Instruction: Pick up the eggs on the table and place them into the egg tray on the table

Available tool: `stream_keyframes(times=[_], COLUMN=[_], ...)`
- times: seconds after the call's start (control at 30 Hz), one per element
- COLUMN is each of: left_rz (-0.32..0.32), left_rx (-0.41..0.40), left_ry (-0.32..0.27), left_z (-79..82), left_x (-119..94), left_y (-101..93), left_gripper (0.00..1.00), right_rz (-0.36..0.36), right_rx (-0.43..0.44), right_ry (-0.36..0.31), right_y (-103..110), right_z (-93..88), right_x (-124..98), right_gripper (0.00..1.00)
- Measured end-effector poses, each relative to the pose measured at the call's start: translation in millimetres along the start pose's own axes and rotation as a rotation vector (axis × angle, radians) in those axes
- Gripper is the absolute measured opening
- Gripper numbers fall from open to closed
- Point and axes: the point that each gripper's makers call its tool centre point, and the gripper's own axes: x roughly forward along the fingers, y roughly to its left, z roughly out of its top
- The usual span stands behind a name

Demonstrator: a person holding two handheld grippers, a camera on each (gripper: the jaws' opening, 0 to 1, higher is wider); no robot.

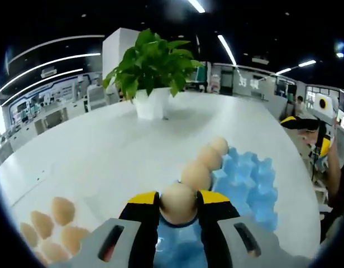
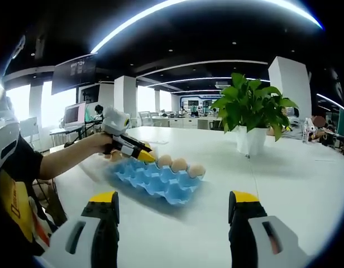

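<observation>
My left gripper [image 1: 177,196] is shut on a tan egg [image 1: 178,205], held at the near end of the blue egg tray [image 1: 250,177]. Three eggs [image 1: 209,158] sit in a row along the tray's left edge. Several loose eggs [image 1: 53,230] lie on the white table at lower left. In the right gripper view, the left gripper [image 2: 139,152] hangs over the far left end of the blue egg tray [image 2: 155,180], with a person's hand on it, beside the row of eggs [image 2: 179,164]. My right gripper [image 2: 175,215] stands open above bare table, short of the tray.
A green plant in a white pot [image 1: 152,84] stands on the round white table [image 1: 105,151] beyond the tray; the plant [image 2: 251,114] is also to the right. A person's arm [image 2: 66,159] reaches in from the left. Desks and screens lie behind.
</observation>
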Motion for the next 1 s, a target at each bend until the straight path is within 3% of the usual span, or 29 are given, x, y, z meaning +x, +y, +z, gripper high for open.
stream_keyframes(times=[1.0], left_rz=[-0.03], left_rx=[-0.023], left_ry=[0.016], left_z=[-1.6], left_x=[3.7], left_y=[-0.1], left_gripper=[0.25], right_rz=[-0.001], right_rx=[0.004], right_ry=[0.008], right_y=[-2.9], right_z=[-2.7], right_x=[3.7], right_gripper=[0.84])
